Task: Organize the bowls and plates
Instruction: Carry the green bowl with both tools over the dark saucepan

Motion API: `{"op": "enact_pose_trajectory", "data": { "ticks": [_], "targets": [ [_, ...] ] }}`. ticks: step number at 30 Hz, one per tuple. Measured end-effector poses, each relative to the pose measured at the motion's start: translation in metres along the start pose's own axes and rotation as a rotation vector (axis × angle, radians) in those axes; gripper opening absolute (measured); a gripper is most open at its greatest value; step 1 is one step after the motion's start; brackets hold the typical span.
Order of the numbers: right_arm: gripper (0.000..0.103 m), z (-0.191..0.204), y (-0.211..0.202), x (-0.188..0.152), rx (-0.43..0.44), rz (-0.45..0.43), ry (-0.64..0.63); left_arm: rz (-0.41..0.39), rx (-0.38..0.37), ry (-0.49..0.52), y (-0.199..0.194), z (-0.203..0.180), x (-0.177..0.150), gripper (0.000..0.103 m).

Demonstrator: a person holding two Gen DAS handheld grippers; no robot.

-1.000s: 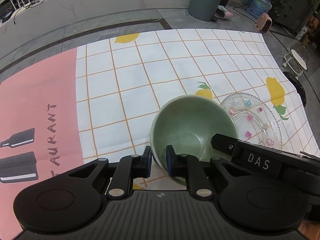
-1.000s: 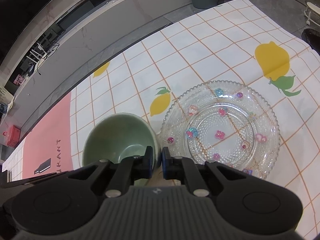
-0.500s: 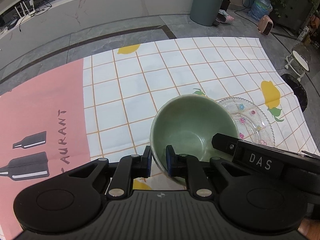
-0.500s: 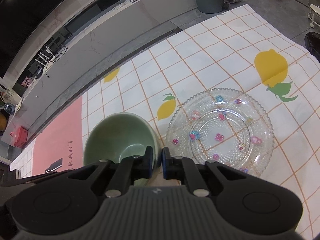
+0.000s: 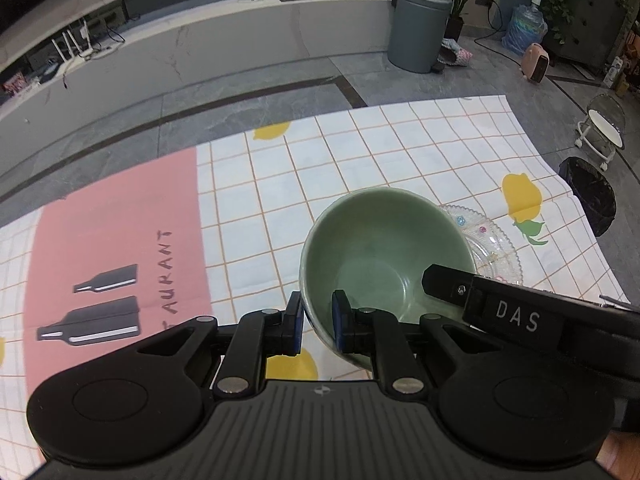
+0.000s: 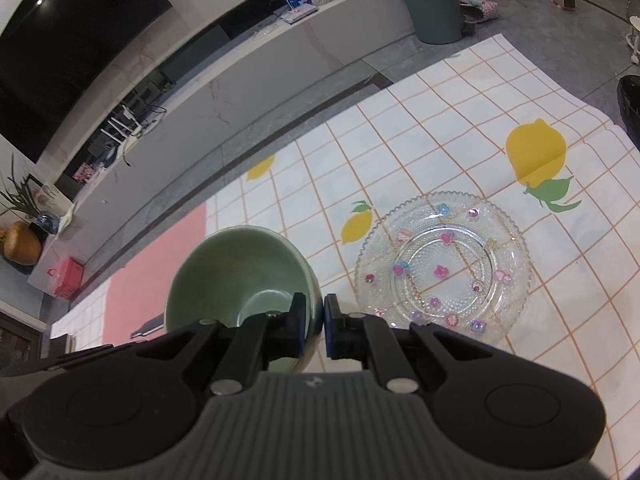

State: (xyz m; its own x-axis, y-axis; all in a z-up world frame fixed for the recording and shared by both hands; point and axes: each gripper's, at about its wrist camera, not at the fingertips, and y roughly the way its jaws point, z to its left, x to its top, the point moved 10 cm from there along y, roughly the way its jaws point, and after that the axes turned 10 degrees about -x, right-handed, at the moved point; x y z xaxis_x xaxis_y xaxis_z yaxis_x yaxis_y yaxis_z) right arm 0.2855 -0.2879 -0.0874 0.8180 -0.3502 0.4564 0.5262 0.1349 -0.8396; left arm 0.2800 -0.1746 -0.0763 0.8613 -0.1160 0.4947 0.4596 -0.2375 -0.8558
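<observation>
A green ceramic bowl hangs above the checked cloth, held by both grippers. My left gripper is shut on its near left rim, one pad outside the wall and one inside. My right gripper is shut on the bowl's right rim in the same way; its black body shows in the left wrist view at the bowl's right. A clear glass plate with small coloured flowers lies flat on the cloth to the right of the bowl, partly hidden behind it in the left wrist view.
The white cloth with orange grid and lemons lies on a grey floor, a pink panel with bottle prints at its left. A grey bin, a low marble ledge and a black basket stand beyond the cloth's edges.
Both grippers have risen with the bowl between them; the cloth and glass plate look smaller and farther below, and more of the room shows at the top.
</observation>
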Motion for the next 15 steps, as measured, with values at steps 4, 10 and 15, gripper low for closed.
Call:
{"op": "enact_pose_trajectory", "data": {
  "ticks": [4, 10, 15],
  "targets": [
    [0.007, 0.006, -0.02, -0.002, 0.021, -0.019, -0.015, -0.023, 0.016, 0.0, -0.019, -0.004, -0.003, 0.016],
    [0.007, 0.012, -0.047, -0.012, 0.047, -0.035, -0.045, -0.053, 0.035, -0.015, -0.046, -0.009, -0.015, 0.016],
    [0.007, 0.018, -0.074, -0.023, 0.075, -0.054, -0.072, -0.084, 0.045, -0.033, -0.071, -0.012, -0.025, 0.016]
  ]
}}
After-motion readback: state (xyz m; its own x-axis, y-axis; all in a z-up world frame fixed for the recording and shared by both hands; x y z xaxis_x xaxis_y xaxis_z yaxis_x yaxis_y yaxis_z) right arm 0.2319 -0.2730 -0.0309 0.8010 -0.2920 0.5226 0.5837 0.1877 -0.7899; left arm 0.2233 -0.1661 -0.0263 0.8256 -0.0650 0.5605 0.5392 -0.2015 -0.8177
